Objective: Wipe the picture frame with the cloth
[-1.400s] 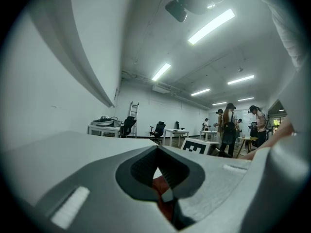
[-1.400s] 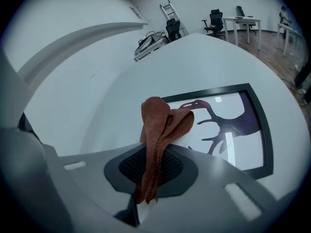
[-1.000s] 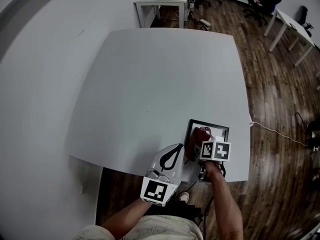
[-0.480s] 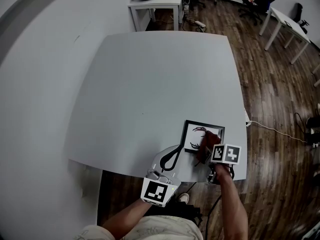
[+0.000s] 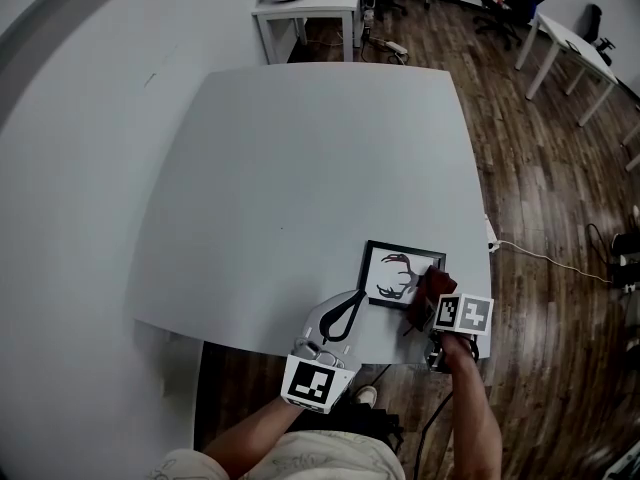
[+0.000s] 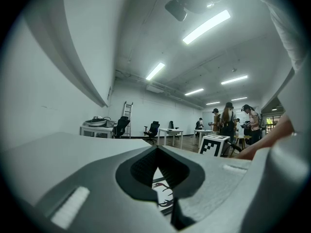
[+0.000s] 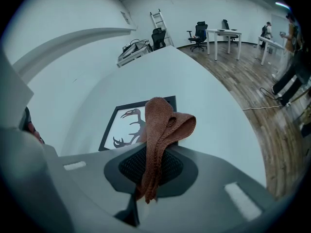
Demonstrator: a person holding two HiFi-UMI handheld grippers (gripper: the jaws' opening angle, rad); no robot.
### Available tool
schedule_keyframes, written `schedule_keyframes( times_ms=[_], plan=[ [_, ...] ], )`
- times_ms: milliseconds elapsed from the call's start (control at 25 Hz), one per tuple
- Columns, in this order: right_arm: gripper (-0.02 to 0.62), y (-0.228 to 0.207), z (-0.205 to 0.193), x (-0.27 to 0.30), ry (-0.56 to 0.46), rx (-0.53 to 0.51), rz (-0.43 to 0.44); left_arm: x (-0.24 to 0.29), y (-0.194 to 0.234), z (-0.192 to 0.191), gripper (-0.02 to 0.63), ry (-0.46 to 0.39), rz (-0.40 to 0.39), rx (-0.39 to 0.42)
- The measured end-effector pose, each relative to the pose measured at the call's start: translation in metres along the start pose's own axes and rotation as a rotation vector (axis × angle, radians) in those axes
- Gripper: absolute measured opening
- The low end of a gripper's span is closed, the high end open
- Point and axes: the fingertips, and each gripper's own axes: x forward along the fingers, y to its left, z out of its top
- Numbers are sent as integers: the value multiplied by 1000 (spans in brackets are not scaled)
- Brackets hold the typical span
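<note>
I had the cloth [image 7: 160, 125] pinched in my right gripper [image 7: 156, 152]. Its jaws were closed hard on the rust-brown knit, so a folded bunch stood up past the tips and a short tail hung back between the pads.

The picture frame [image 5: 392, 271] lay flat on the white table [image 5: 300, 168]. It had a black edge around an antlered skull printed dark on white. The table's near edge ran just behind the frame on my side, and the table's right edge lay a little off the frame's right side.

In the head view, the cloth covered the frame's near right corner and part of its right edge, while my right gripper sat just outside that corner. I could not tell whether the cloth was pressing on the glass or only held over it.

My left gripper [image 5: 347, 308] lay at the frame's near left corner, its tips just beside the black edge. Its jaws were brought together with nothing between them. In its own view, a bit of the print showed through the small opening behind the tips.

Dark wooden floor [image 5: 560, 228] spread out beyond the frame's right side.
</note>
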Motion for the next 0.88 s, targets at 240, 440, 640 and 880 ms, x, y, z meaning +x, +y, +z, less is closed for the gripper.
schedule_keyframes(
  times_ms=[240,440,640,880],
  plan=[
    [60,-16,-1,-6,-11,15,-25,2,-6,-3,0,26,-10,-22],
    [60,-17,-1,-6,-14,26,-20,3,-9,2,0,18,-15,-17],
    [60,-16,-1,-8,-29,38,0,4,-10,4,0,15,-11,-12],
    [60,-16,0,-13,-49,45,15,5,-17,8,0,14,-17,-12]
  ],
)
